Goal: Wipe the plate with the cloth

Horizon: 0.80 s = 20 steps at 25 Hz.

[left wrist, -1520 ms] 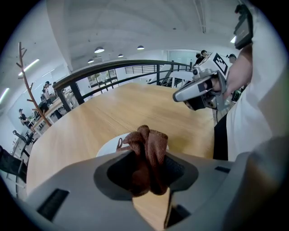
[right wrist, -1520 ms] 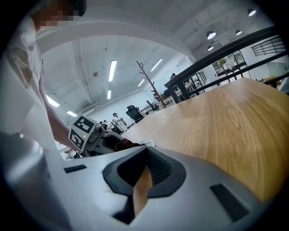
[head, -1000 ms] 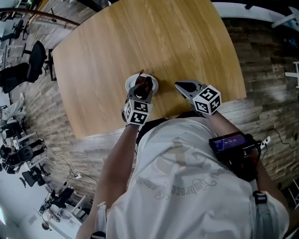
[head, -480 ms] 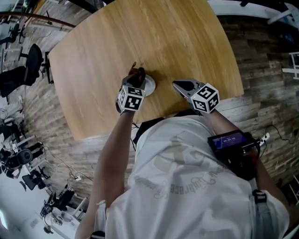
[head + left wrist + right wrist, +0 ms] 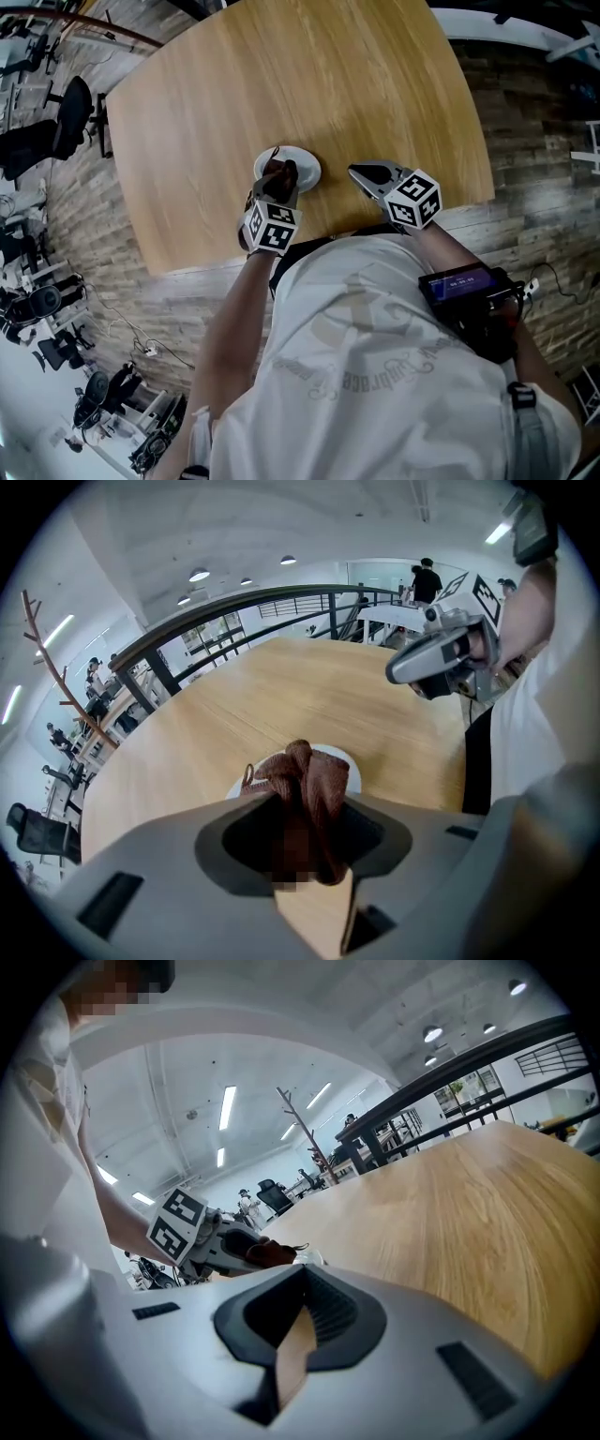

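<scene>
A small white plate [image 5: 302, 166] lies on the round wooden table [image 5: 309, 75], close to its near edge. My left gripper [image 5: 279, 178] is over the plate, shut on a bunched brown cloth [image 5: 280, 172] that presses on the plate's near-left part. In the left gripper view the cloth [image 5: 307, 778] fills the jaws and hides most of the plate [image 5: 353, 771]. My right gripper [image 5: 360, 172] hovers shut and empty to the right of the plate, pointing at it. The right gripper view shows the left gripper [image 5: 232, 1246], the cloth [image 5: 273, 1253] and the plate's rim [image 5: 310, 1259].
The table's near edge [image 5: 319, 239] runs just below both grippers, against the person's body. Office chairs [image 5: 42, 141] and equipment stand on the wood floor at the left. A black railing [image 5: 234, 607] runs beyond the table's far side.
The left gripper, with the cloth, swept to the plate's far left edge half a second ago and has now come back to its near side. The right gripper has stayed still.
</scene>
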### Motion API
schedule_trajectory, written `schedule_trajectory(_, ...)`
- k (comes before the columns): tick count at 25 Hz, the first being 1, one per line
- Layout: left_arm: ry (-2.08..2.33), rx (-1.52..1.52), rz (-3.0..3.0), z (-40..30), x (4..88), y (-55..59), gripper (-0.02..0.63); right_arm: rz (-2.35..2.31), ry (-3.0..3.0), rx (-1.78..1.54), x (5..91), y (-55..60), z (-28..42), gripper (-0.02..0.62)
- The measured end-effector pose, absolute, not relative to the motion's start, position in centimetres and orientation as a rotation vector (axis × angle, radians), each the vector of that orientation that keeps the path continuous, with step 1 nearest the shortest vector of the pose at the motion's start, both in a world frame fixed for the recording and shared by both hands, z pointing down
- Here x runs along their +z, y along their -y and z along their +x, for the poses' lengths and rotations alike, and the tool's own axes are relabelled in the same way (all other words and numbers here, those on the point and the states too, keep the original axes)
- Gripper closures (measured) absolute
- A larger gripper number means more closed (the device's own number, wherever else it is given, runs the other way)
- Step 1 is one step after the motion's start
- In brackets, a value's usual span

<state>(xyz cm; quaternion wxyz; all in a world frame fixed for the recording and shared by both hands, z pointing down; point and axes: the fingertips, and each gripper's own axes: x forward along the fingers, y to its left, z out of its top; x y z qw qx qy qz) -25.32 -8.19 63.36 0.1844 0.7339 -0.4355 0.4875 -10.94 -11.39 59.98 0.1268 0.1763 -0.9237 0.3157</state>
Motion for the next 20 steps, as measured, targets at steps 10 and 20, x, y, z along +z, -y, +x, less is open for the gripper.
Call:
schedule_trajectory(10,1.278,1.410,2.037,-26.9,63.2,9.0,0.437,0.494,2.684,0.915,59.6,11.4,-11.7,0.583)
schedule_trajectory(20,1.299,1.446,2.052,-28.0,63.2,14.0,0.437,0.554,2.668,0.930,60.2,12.0,-10.3,0.583)
